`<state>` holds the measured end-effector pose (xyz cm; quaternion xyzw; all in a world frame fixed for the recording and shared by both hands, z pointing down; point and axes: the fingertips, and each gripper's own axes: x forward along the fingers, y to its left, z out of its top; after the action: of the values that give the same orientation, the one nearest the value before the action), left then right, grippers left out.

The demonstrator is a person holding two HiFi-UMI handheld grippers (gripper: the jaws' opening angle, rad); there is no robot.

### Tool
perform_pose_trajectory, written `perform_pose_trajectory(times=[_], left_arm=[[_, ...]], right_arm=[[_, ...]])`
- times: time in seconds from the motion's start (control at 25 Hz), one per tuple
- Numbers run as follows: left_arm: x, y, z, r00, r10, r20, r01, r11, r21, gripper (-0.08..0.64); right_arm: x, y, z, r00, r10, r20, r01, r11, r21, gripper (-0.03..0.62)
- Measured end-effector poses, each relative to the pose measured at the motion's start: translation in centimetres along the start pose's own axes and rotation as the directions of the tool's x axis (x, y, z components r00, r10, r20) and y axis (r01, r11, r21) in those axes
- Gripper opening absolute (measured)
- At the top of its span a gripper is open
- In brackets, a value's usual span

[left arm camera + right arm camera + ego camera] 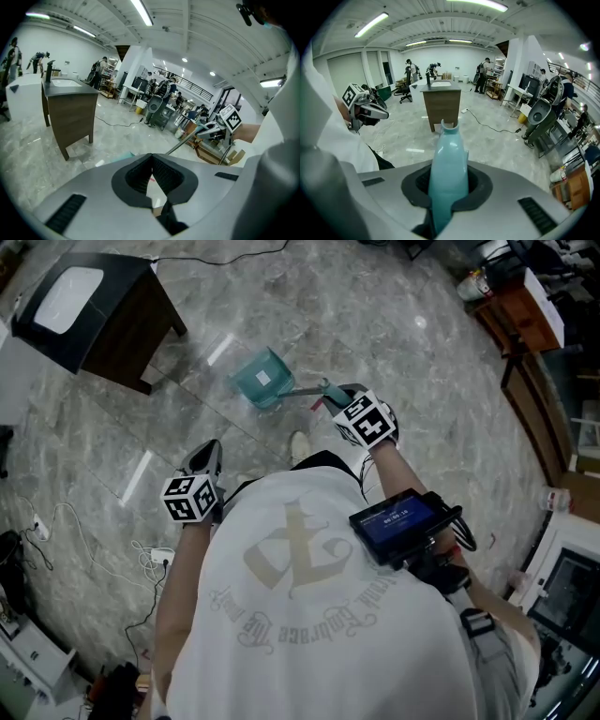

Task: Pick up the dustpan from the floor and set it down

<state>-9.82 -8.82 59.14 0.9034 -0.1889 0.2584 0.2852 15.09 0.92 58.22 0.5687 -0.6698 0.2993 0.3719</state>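
Observation:
The teal dustpan (264,379) hangs tilted low over the marble floor ahead of me; I cannot tell whether it touches the floor. Its thin metal handle (305,392) runs back to my right gripper (330,396), which is shut on the teal grip (447,159) at the handle's end. In the left gripper view the same rod (183,140) slants up to the right gripper (216,129). My left gripper (207,454) hovers lower left of the pan, apart from it, its jaws (151,164) closed together on nothing.
A dark wooden cabinet (103,320) with a white basin top stands at the far left. White cables (66,521) trail on the floor at the left. Wooden furniture (525,320) lines the right side. People and machines stand far back in the hall.

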Motion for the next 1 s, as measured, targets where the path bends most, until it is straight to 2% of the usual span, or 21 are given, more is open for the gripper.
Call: perform_pose_trajectory(times=[0.36,0.6,1.0], left_arm=[[3.5,-3.1,1.5,1.0,0.009,-0.019,-0.008,1.0,0.012,0.012],[5.0,-4.1,1.9,0.999,0.044,-0.033,-0.044,0.999,0.004,0.012],[8.3,-6.0,3.1,0.995,0.101,-0.022,-0.101,0.994,-0.035,0.012]], right_arm=[[1.0,-4.9,-3.6,0.998,0.015,-0.068,-0.018,0.999,-0.04,0.048],[2.6,-7.9,-5.9,0.993,0.035,-0.111,-0.043,0.997,-0.069,0.048],[5.3,-12.0,-8.5,0.977,0.097,-0.19,-0.126,0.981,-0.149,0.048]])
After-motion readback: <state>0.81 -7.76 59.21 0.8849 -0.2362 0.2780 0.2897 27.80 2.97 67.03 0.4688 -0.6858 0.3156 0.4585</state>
